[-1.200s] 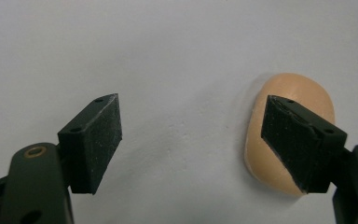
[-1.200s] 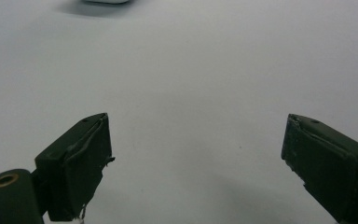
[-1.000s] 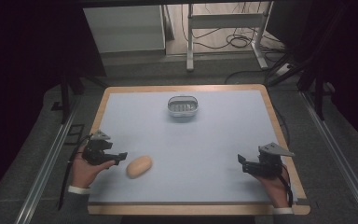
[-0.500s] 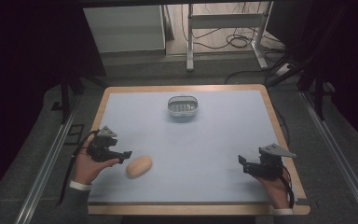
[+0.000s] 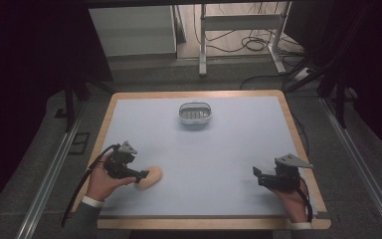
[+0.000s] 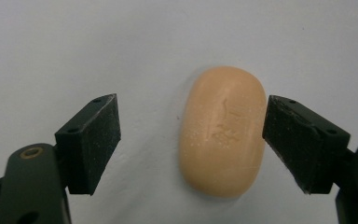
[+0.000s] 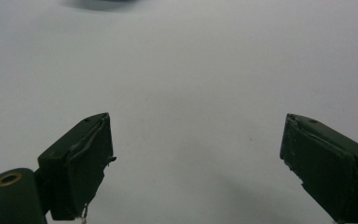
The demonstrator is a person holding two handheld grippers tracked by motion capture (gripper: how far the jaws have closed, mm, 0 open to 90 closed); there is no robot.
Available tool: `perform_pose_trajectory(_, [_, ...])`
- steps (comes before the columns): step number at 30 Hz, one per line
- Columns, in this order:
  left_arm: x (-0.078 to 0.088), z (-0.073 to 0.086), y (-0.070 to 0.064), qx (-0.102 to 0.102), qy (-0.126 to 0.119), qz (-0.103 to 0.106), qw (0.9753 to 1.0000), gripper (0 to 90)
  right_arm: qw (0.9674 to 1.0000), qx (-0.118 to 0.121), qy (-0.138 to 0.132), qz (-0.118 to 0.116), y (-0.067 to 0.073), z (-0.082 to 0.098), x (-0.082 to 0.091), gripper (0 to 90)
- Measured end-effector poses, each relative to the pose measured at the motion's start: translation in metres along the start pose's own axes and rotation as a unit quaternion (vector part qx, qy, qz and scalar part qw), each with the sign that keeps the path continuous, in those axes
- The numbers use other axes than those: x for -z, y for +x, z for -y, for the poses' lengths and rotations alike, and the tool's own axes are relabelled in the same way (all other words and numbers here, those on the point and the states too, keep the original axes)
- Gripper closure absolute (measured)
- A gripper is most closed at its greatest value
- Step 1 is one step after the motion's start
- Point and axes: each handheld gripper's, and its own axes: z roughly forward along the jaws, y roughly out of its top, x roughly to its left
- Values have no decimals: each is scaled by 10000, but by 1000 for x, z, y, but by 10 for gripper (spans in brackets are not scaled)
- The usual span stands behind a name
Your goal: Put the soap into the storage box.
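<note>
High view: the left gripper (image 5: 140,174) is seen at the near-left of the table (image 5: 238,149), its tips at the soap bar (image 5: 148,178), which lies flat on the surface. Its jaws have just been opening, with the bar now between them. The right gripper (image 5: 256,176) is held at the near-right, well apart from the bar. A small wire basket (image 5: 195,113) stands at the far middle, likely the bar's destination.

Left gripper view: the jaws are spread wide. The bar (image 6: 223,130) lies between the pads but off-centre: the right pad (image 6: 303,140) is at or just beside its edge, the left pad (image 6: 93,142) is well apart from it. No squeeze is seen yet. For a clean pick, the gripper should be shifted so the bar is centred, then lowered and closed across the short axis at mid-length; the bar looks smooth and rounded, so slip is the risk if gripped near an end.

Right gripper view: the jaws are spread, nothing is held between them; bare table ahead.

The off-centre alignment is visible from the left gripper view, not from above. The basket's position is given clearly by the high view.
</note>
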Motion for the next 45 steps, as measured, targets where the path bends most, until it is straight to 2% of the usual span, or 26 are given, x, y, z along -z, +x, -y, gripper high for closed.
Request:
perform_pose_trajectory(5, [-7, 0, -5, -83, 39, 52, 9999, 197, 10000, 23, 26, 33, 0, 1, -1, 93])
perform_pose_trajectory(10, [-20, 0, -12, -190, 323, 166, 9992, 201, 10000, 35, 48, 68, 1, 1, -2, 93])
perform_pose_trajectory(14, [-26, 1, -15, -265, 440, 234, 9984, 222, 9999, 95, 92, 105, 3, 2, -3, 93])
perform_pose_trajectory(24, [-35, 3, -13, -247, 633, 352, 9971, 252, 9998, 111, 101, 134, 3, 2, -3, 93])
perform_pose_trajectory(32, [-40, 3, -14, -297, 693, 303, 9967, 313, 9997, 177, 119, 143, 6, 2, -5, 93])
perform_pose_trajectory(45, [-37, 2, -10, -307, 664, 313, 9968, 323, 9997, 114, 96, 193, 4, 2, -3, 93])
